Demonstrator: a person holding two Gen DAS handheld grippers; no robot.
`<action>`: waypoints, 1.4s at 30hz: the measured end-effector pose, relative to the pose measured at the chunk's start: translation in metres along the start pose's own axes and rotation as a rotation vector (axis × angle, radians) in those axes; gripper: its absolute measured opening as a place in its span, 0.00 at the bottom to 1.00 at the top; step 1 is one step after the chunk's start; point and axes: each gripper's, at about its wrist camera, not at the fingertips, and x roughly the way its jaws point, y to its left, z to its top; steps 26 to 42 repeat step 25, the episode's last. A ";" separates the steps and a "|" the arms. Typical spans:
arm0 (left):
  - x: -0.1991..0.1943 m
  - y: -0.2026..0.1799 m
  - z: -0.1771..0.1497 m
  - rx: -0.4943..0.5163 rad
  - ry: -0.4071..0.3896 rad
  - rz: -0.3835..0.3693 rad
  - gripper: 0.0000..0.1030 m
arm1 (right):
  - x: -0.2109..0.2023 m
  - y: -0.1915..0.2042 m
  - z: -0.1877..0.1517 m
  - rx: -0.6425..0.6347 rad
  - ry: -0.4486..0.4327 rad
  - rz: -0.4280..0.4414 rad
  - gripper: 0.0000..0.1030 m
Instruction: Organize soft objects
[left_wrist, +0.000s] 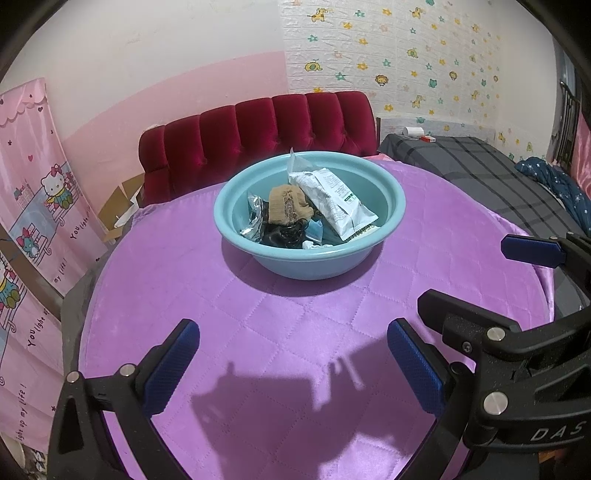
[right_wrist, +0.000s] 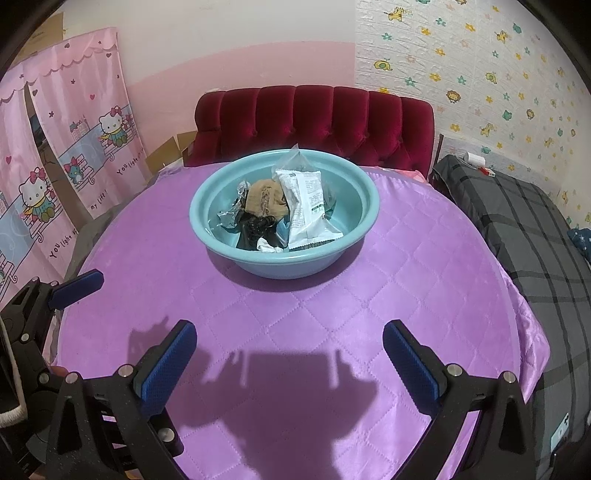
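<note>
Inside, basin (left_wrist: 236, 206) holds packet (left_wrist: 334, 201), tan cloth (left_wrist: 284, 205), perhaps tangled cords.

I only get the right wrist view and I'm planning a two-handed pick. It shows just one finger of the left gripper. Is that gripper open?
Observer: Yes. The left gripper is open wide, with nothing between its fingers.
Operator: What lies ahead of it?
Observer: Bare purple cloth shows between its fingers. The basin stands straight ahead, apart from the fingertips.
</note>
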 end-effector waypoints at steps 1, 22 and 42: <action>0.000 0.000 0.000 -0.001 0.000 0.000 1.00 | 0.000 0.000 0.000 -0.001 -0.002 0.000 1.00; 0.000 0.001 0.000 -0.003 -0.014 0.003 1.00 | -0.004 0.001 0.000 -0.005 -0.019 -0.005 1.00; -0.001 0.001 0.000 -0.005 -0.016 0.002 1.00 | -0.003 0.000 0.000 -0.007 -0.019 -0.002 1.00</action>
